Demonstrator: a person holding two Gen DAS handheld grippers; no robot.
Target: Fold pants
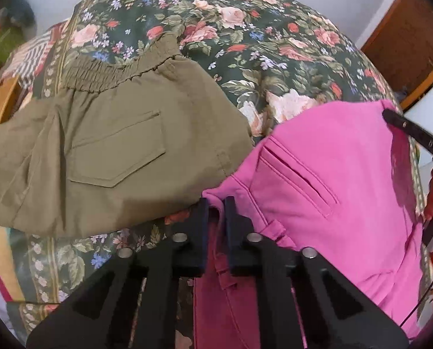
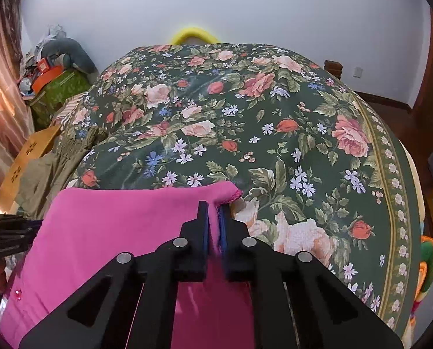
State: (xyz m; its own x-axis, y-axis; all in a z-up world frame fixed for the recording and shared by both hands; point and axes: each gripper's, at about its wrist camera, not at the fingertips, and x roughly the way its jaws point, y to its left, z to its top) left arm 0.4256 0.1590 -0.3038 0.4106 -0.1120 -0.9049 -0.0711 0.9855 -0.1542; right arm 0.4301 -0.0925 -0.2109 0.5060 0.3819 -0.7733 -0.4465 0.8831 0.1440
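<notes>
Pink pants (image 1: 327, 174) lie over the floral bedspread (image 1: 245, 46), pocket side up. My left gripper (image 1: 216, 203) is shut on their near left corner. My right gripper (image 2: 215, 206) is shut on the pink pants (image 2: 123, 221) near their far right corner, where the fabric bunches between the jaws. The right gripper's black body shows at the right edge of the left wrist view (image 1: 414, 133). The left gripper shows at the left edge of the right wrist view (image 2: 10, 232).
Folded olive-green pants (image 1: 108, 151) lie on the bed left of the pink ones, also in the right wrist view (image 2: 47, 168). A wooden piece (image 2: 27, 157) and clutter (image 2: 50, 72) stand left of the bed. A wooden door (image 1: 405, 40) is at right.
</notes>
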